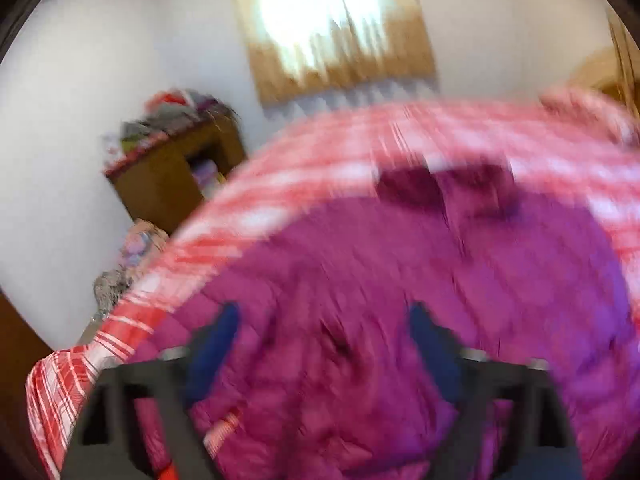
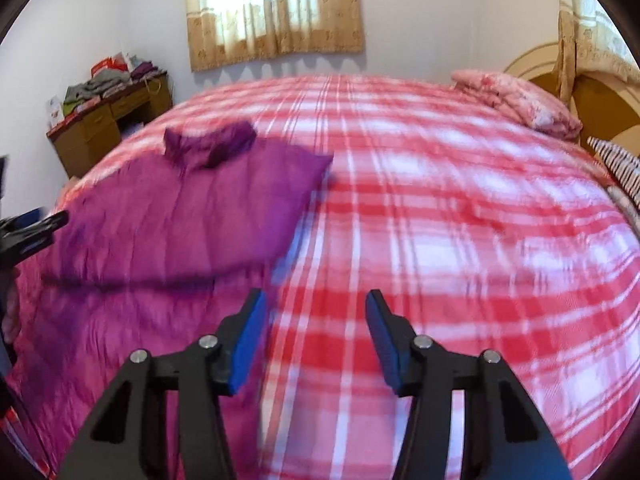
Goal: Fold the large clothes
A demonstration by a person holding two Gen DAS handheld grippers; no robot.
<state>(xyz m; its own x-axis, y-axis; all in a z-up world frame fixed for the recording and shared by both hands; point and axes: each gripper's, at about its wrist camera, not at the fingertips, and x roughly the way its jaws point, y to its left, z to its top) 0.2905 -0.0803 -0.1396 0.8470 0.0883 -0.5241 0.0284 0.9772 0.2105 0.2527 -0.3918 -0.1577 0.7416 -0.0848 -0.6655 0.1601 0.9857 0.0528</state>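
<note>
A large magenta padded jacket (image 2: 168,216) lies spread on a bed with a red and white plaid cover (image 2: 440,208), collar at the far end. In the blurred left wrist view the jacket (image 1: 400,280) fills the lower half. My left gripper (image 1: 324,312) is open and empty just above the jacket. It also shows at the left edge of the right wrist view (image 2: 36,228). My right gripper (image 2: 316,300) is open and empty above the plaid cover, just right of the jacket's right edge.
A wooden desk (image 2: 100,128) piled with folded clothes stands at the far left by the wall. A pink pillow (image 2: 520,100) lies at the bed's far right by the headboard (image 2: 592,92). A curtained window (image 2: 276,8) is behind the bed.
</note>
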